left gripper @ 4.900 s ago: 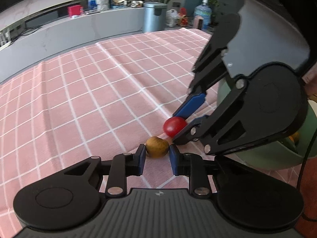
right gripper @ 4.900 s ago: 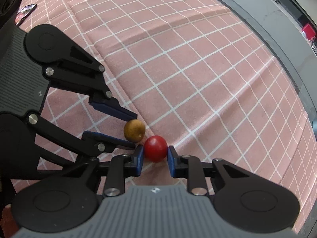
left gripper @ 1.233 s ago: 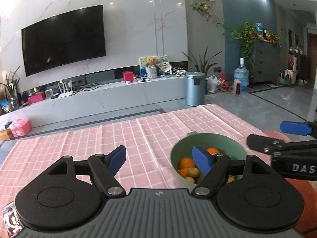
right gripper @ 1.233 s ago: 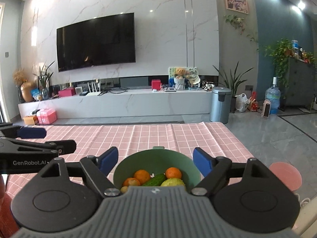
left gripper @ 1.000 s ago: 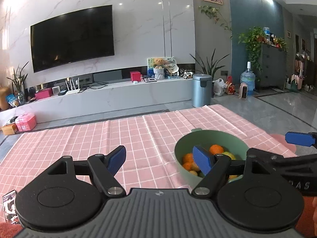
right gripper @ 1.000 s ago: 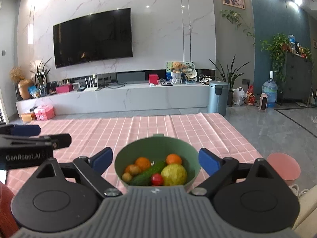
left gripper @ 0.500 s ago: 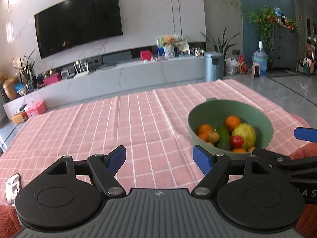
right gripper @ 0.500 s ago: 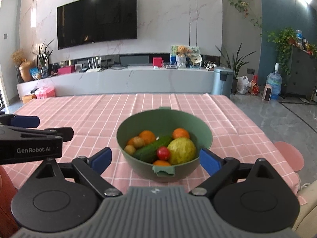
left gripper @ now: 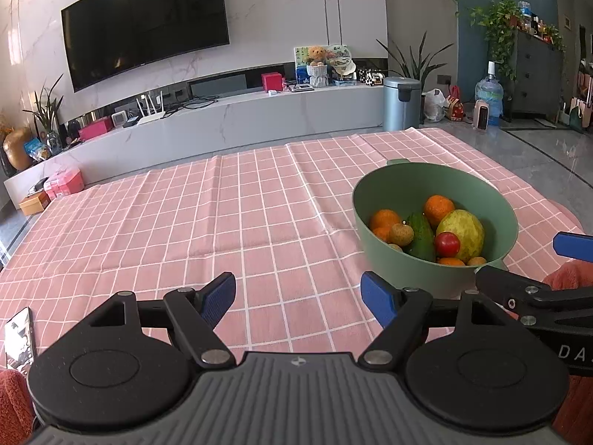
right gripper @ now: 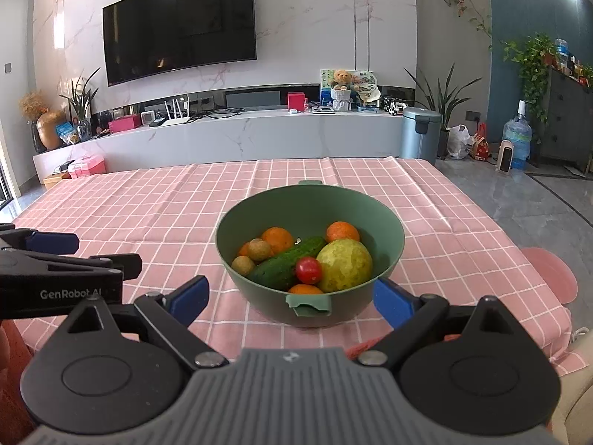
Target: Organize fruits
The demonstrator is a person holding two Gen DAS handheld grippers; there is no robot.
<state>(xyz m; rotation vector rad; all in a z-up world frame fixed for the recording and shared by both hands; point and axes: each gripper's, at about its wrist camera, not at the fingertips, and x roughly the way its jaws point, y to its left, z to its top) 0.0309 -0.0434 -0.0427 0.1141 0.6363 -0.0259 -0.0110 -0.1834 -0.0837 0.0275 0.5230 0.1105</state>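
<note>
A green bowl (right gripper: 393,230) stands on the pink checked tablecloth (right gripper: 148,207) and holds oranges, a cucumber (right gripper: 285,261), a yellow-green fruit (right gripper: 344,265), a red tomato (right gripper: 308,270) and small brown fruits. In the left wrist view the bowl (left gripper: 393,193) is at the right. My left gripper (left gripper: 298,298) is open and empty, left of the bowl and near the table's front. My right gripper (right gripper: 291,298) is open and empty, just in front of the bowl. The left gripper's fingers (right gripper: 52,241) show at the left of the right wrist view.
A phone (left gripper: 20,333) lies at the table's front left corner. A pink stool (right gripper: 552,270) stands on the floor right of the table. Beyond the table are a TV bench, a metal bin (right gripper: 420,135) and plants.
Both grippers, shut on the brown fruit and the tomato 4.9 s ago, are open and empty; both fruits lie in the bowl. Over the last second both views rose and tilted down slightly.
</note>
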